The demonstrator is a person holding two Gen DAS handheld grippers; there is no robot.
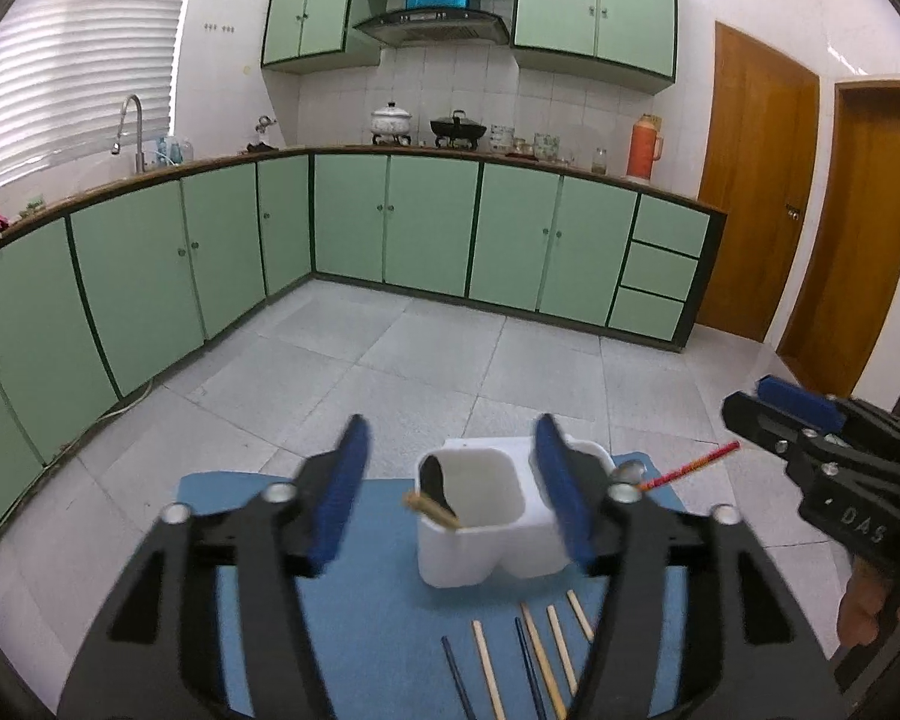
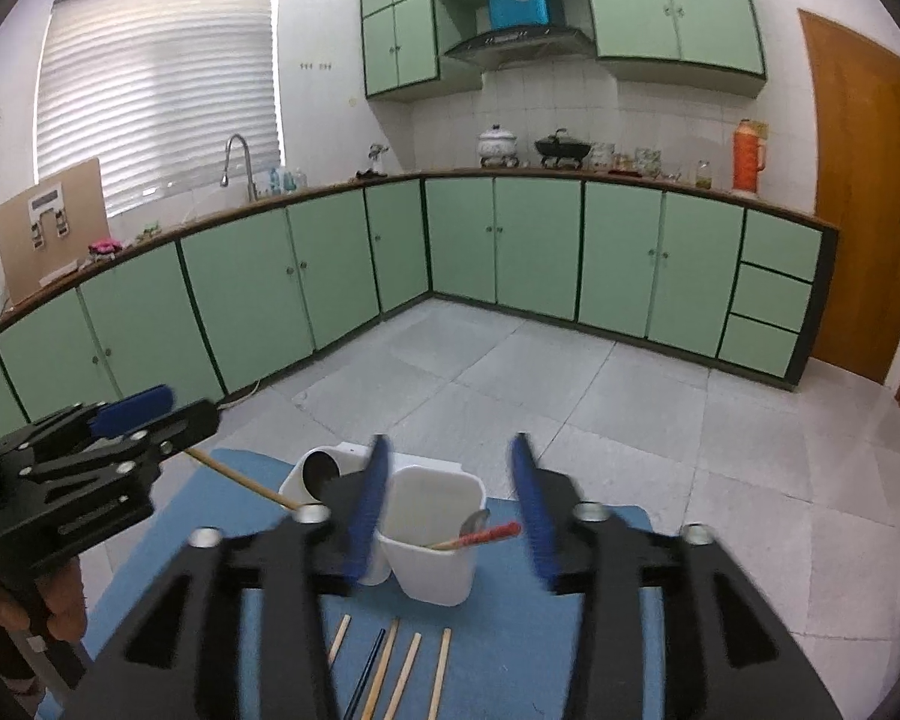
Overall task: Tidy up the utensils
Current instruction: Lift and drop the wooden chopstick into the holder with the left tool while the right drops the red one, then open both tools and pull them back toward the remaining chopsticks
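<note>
Here the white two-compartment holder (image 2: 432, 546) stands on the blue mat (image 2: 498, 648): red chopstick (image 2: 489, 535) and spoon (image 2: 475, 523) in one compartment, wooden chopstick (image 1: 432, 509) in the other. Loose chopsticks (image 2: 402, 672) lie before it. Both hand-held grippers, left (image 1: 453, 495) and right (image 2: 450, 510), gape empty.

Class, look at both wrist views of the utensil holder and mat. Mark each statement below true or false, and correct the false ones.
1. The white utensil holder stands on a blue mat. True.
2. Both claws are clamped on chopsticks. False: the left claw and right claw stand open, nothing between their pads.
3. Several chopsticks lie loose on the mat in front of the holder. True.
4. A red-tipped chopstick leans in one compartment of the holder. True.
5. The holder lies tipped on its side. False: it stands upright.
6. The kitchen cabinets behind are red. False: they are pale green.
</note>
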